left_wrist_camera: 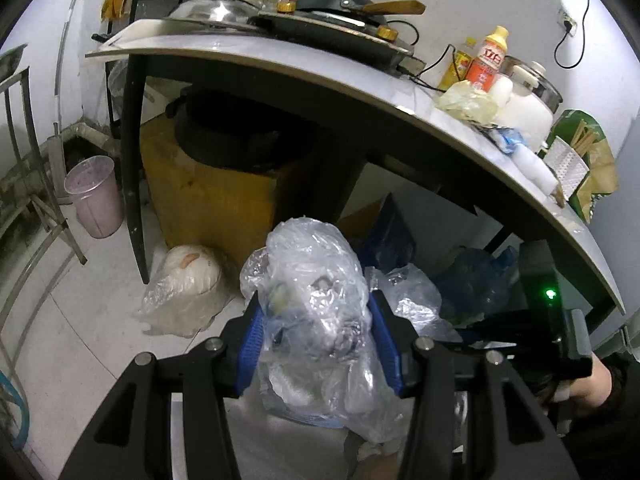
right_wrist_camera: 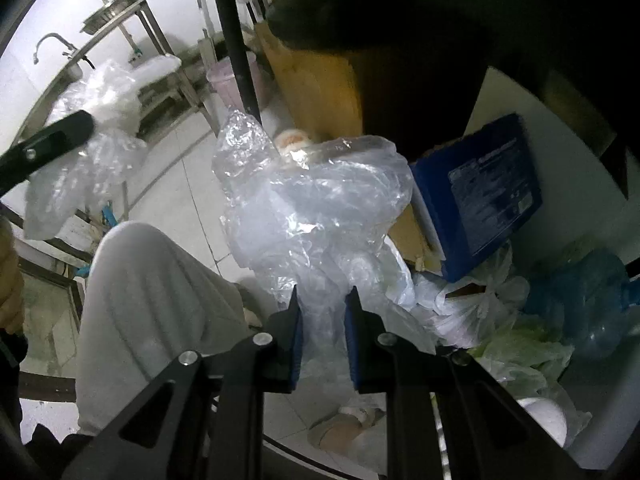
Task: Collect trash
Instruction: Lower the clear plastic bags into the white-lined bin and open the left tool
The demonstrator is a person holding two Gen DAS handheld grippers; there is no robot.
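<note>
My left gripper [left_wrist_camera: 316,320] is shut on a crumpled clear plastic bag of scraps [left_wrist_camera: 316,272], which bulges up between its blue pads. In the right wrist view my right gripper [right_wrist_camera: 322,312] is shut on another clear plastic bag [right_wrist_camera: 312,200] that billows above its blue pads. It hangs over a trash pile under the table: a blue box [right_wrist_camera: 480,196], a blue bag [right_wrist_camera: 588,308] and white bags [right_wrist_camera: 476,300]. One black finger [right_wrist_camera: 52,140] of the left gripper shows at the upper left with its bag [right_wrist_camera: 92,120].
A table [left_wrist_camera: 248,56] holds a stove, wok, lid and bottles. Under it stand a yellow box [left_wrist_camera: 212,200] and black legs. A pink bin [left_wrist_camera: 94,196] and a bagged white lump [left_wrist_camera: 188,280] sit on the tiled floor. A person's trouser leg [right_wrist_camera: 152,288] is close on the left.
</note>
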